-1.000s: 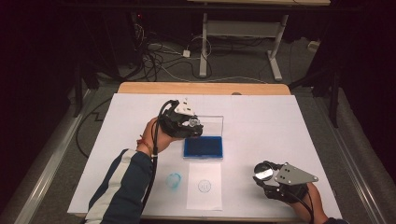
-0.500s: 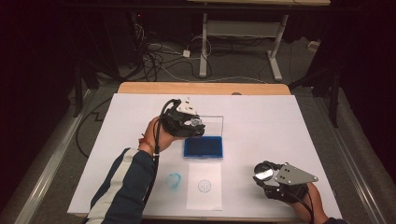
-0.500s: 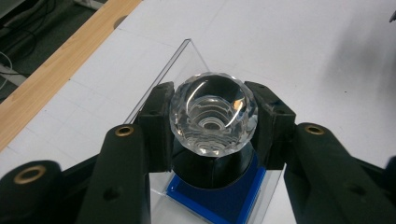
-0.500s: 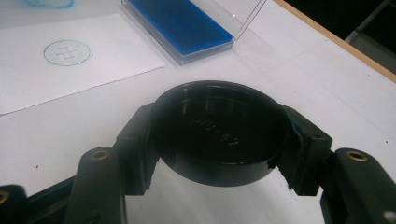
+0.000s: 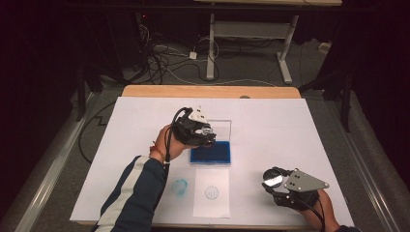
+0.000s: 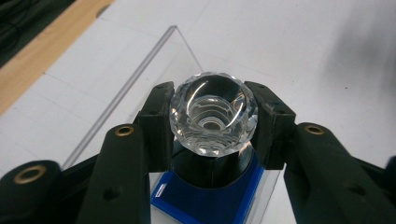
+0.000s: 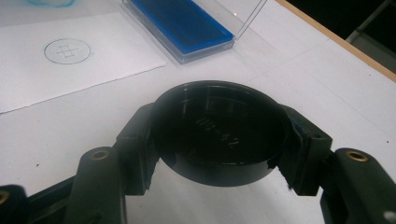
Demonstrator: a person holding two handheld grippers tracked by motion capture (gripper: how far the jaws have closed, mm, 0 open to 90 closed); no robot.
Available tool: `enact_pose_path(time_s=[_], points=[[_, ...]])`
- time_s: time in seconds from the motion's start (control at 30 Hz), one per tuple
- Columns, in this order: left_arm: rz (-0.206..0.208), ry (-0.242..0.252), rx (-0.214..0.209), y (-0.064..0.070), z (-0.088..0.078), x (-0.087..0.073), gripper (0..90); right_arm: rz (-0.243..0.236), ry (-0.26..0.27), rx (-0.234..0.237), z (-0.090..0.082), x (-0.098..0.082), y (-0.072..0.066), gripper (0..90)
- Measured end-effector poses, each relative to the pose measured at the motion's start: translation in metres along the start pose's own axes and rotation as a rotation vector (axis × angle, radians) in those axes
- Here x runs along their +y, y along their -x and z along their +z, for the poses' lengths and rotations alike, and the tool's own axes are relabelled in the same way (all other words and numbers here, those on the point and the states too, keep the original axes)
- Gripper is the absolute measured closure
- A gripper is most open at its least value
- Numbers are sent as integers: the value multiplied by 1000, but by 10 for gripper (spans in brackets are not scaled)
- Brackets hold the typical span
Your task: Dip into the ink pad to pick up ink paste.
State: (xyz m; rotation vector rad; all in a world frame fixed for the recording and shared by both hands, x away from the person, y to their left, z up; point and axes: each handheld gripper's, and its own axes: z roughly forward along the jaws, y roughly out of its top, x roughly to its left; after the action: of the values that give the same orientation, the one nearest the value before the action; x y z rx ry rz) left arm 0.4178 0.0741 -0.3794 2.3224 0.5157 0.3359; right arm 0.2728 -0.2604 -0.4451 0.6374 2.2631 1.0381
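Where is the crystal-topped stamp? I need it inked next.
High view, centre-left: the stamp sits in the left gripper, directly over the blue ink pad.

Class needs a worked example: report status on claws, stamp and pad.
Left claw shut on crystal-topped stamp above blue ink pad. Right claw shut on black cap. Nothing obstructing.

Looks like a lab/test rig: dark room, white-covered table (image 5: 270,121), cable tangle (image 5: 164,53) on floor behind, bare desk frame (image 5: 251,34) at far wall.

Raised characters inside the round black cap (image 7: 219,133) look like "HD-42" but are too faint to be sure, and a circled grid-like stamp mark (image 7: 67,50) stands on the paper sheet (image 7: 70,65) near the bench's front edge.
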Motion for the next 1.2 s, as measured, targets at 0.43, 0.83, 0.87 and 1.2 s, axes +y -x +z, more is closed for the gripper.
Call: enact_pose_path(time_s=[0.43,0.83,0.87,1.2], points=[[-30,-37,-48,1,35,-15,540,0,-6,1,0,-1,0,382],[-38,-57,-50,4,49,-25,540,-2,-11,3,1,-1,0,382],[-41,-54,-53,4,49,-25,540,-3,-11,3,1,-1,0,382],[-77,-38,-83,3,49,-28,541,-1,-14,2,1,-1,0,382]])
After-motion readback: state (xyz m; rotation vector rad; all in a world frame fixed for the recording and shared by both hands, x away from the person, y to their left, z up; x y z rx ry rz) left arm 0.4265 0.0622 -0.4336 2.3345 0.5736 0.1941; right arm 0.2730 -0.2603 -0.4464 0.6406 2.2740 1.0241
